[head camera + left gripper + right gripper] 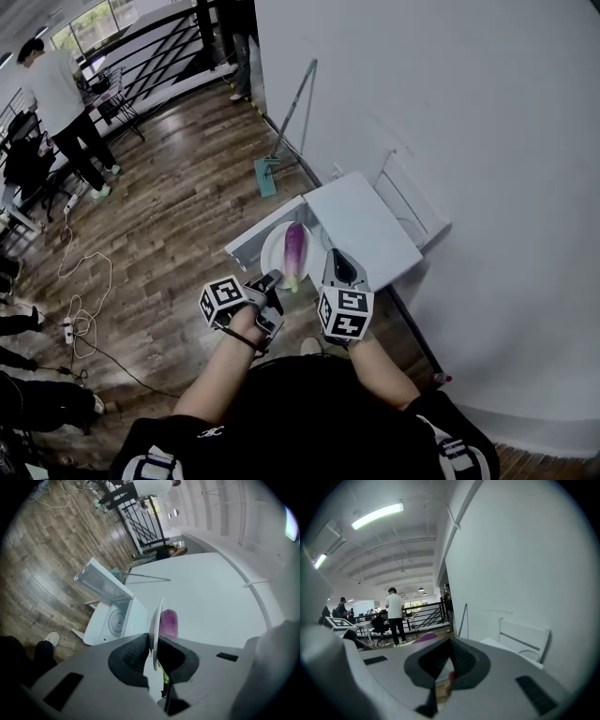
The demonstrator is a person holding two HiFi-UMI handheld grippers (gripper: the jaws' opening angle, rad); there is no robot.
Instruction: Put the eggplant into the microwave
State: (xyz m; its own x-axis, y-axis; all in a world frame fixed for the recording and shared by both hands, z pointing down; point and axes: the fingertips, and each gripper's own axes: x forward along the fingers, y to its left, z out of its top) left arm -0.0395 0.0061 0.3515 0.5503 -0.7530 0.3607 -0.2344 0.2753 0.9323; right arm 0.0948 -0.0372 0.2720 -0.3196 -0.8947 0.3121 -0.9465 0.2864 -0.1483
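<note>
A purple eggplant lies on a white plate held out in front of the white microwave, whose door hangs open. My left gripper is shut on the plate's near rim. In the left gripper view the plate stands edge-on between the pads, with the eggplant just behind it; my left gripper points at the microwave and its round turntable. My right gripper hovers right of the plate. Its jaws meet at the tips, empty; the eggplant shows to their left.
A mop leans on the white wall beyond the microwave. A white frame stands against the wall at its right. Cables trail over the wood floor at left. A person stands by desks and a railing far back.
</note>
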